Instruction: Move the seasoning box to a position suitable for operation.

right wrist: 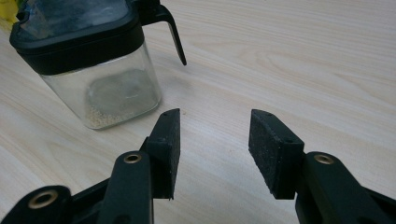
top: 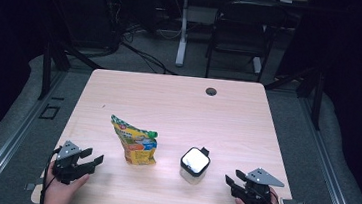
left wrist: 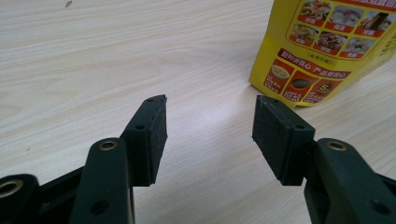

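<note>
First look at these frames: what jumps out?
The bright yellow pouch lying left of centre on the pale wooden table, and the clear jar with a black lid to its right. Each hand-held gripper, left and right, rests open at the near edge.

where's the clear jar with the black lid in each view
High view: the jar stands right of centre on the table, just ahead of the right claw.
Left gripper view: not in this picture.
Right gripper view: the jar sits upper left, beyond the open jaws.
Shared landmark: the pale wood tabletop; the yellow pouch also links the high view to the left gripper view.
</note>
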{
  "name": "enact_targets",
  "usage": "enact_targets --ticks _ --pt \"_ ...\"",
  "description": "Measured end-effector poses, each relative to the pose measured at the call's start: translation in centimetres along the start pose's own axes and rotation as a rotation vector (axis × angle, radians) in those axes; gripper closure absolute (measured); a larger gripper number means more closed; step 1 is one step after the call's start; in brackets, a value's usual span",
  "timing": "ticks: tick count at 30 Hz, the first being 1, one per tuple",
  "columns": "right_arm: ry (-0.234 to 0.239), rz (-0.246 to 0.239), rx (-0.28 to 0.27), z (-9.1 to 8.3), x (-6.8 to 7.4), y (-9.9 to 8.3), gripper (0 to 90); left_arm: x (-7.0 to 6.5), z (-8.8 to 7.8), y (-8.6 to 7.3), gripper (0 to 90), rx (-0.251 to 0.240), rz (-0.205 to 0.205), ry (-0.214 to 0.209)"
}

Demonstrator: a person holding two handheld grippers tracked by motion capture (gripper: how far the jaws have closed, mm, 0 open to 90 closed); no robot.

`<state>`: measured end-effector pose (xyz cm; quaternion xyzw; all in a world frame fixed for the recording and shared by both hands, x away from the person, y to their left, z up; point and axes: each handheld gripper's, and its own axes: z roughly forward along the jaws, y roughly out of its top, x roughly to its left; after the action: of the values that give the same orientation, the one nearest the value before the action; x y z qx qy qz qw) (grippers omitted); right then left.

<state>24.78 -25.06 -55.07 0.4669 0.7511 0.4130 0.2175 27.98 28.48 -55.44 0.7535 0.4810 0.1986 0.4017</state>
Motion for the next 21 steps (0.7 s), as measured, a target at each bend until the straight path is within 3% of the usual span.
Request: enact_targets --ticks 4,17,21 --pt "0.0 -0.046 0.006 0.7 0.1 1.4 56.6 0.0 0.0 0.0 45.2 0.0 0.003 -0.002" --pt "0.026 -0.082 -0.017 3.3 0.5 3.0 59.1 0.0 0.1 -0.2 45.2 0.015 0.004 -0.003" --pt "0.057 -0.07 -0.016 4.5 0.4 3.5 65.7 -0.1 0.2 -0.3 45.2 0.015 0.003 0.0"
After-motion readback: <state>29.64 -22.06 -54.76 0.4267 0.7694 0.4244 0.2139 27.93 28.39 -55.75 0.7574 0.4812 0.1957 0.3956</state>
